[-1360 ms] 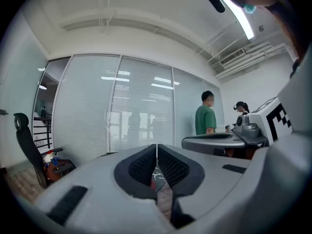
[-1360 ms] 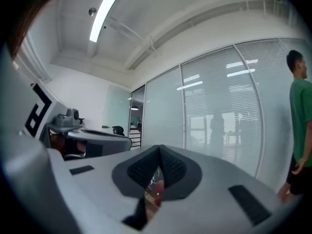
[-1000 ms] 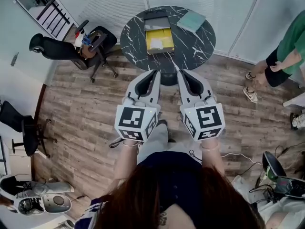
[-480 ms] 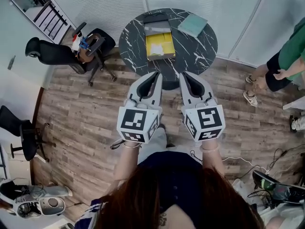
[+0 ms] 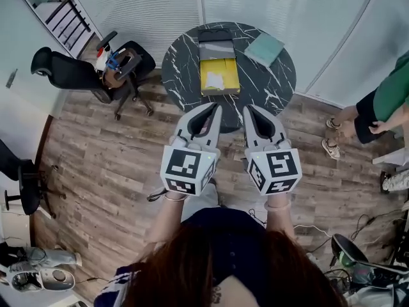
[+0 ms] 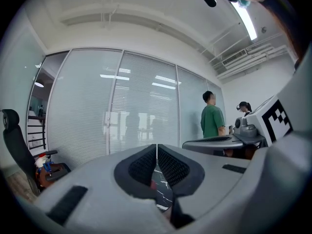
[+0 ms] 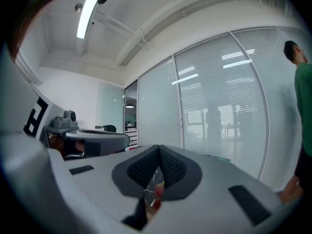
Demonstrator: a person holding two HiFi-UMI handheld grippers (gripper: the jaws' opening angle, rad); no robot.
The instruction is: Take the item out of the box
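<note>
An open box [image 5: 218, 74] with a yellow inside lies on the round black marble table [image 5: 268, 85] in the head view; a pale item [image 5: 215, 80] rests in it and its dark lid [image 5: 215, 43] lies behind. My left gripper [image 5: 216, 107] and right gripper [image 5: 247, 108] hang side by side just short of the table's near edge, both shut with nothing held. In the left gripper view the jaws [image 6: 156, 147] meet at their tips. In the right gripper view the jaws [image 7: 159, 149] also touch.
A teal booklet [image 5: 265, 48] lies on the table's far right. A black office chair [image 5: 96, 72] with clutter stands at the left. A person in a green top [image 5: 390, 94] stands at the right. Glass walls with blinds run behind the table; cables lie on the wood floor.
The table and box have come closer and shifted slightly right in the head view as I step forward. Both grippers stay shut, side by side.
</note>
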